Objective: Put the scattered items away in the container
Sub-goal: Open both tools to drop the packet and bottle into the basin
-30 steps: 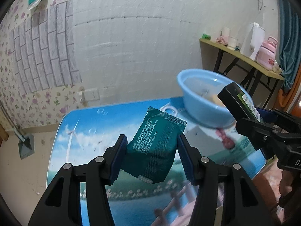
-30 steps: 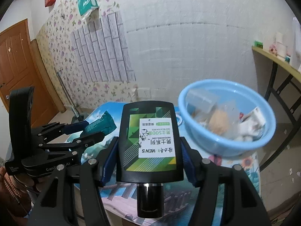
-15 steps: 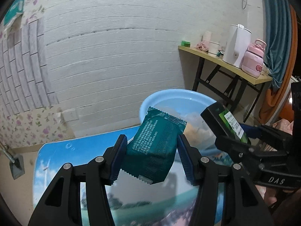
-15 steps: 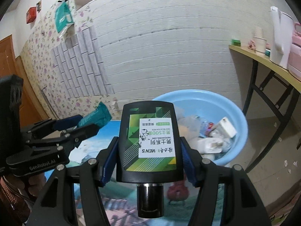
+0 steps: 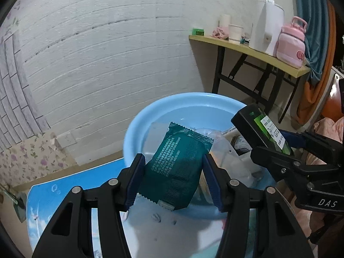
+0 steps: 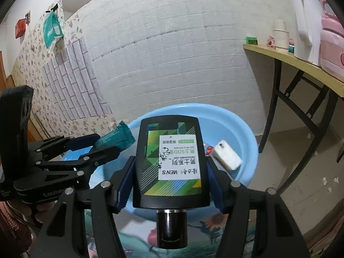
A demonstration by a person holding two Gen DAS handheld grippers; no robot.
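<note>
Inside blue basin (image 6: 247,137), white packet (image 6: 226,155), clear wrappers (image 5: 228,152)

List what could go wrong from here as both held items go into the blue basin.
1. The left gripper and right gripper sit close together over the blue basin; they could knock into each other on release.
2. The black bottle may drop hard onto the white packet already inside.
3. The light green sachet could catch on the basin's near rim and fall on the table.
</note>
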